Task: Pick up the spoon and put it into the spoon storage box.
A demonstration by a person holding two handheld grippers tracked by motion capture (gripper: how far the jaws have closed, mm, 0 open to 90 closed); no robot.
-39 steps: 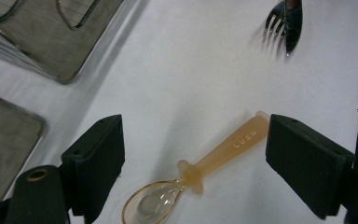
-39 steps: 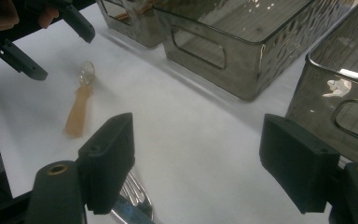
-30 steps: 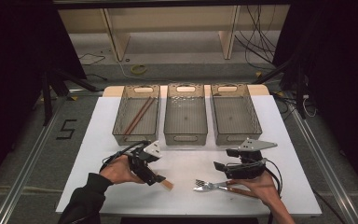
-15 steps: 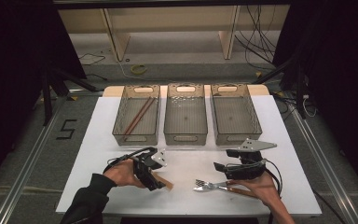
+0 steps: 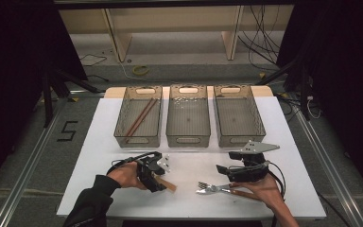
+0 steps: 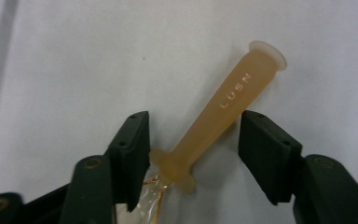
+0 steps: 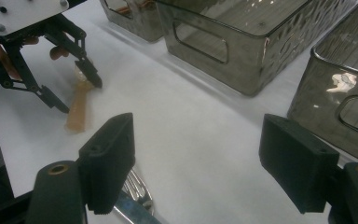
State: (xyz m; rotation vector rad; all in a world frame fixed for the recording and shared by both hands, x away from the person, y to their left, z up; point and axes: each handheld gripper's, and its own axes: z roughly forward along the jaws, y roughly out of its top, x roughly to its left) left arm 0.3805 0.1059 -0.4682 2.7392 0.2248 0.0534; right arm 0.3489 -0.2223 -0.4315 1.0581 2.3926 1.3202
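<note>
Lying flat on the white bench [image 5: 99,142], the translucent amber plastic handle [image 6: 223,112] sits between the left tool [image 6: 193,140], whose jaws have just been closing without yet pinching it; the right tool [image 7: 196,161] is spread.

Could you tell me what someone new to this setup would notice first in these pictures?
Probably the left gripper low over the white table, its jaws just closing around an amber plastic handle that lies between them. Next, the three smoky bins in a row at the back, the left one holding chopsticks. Near the right gripper lie metal forks.
</note>
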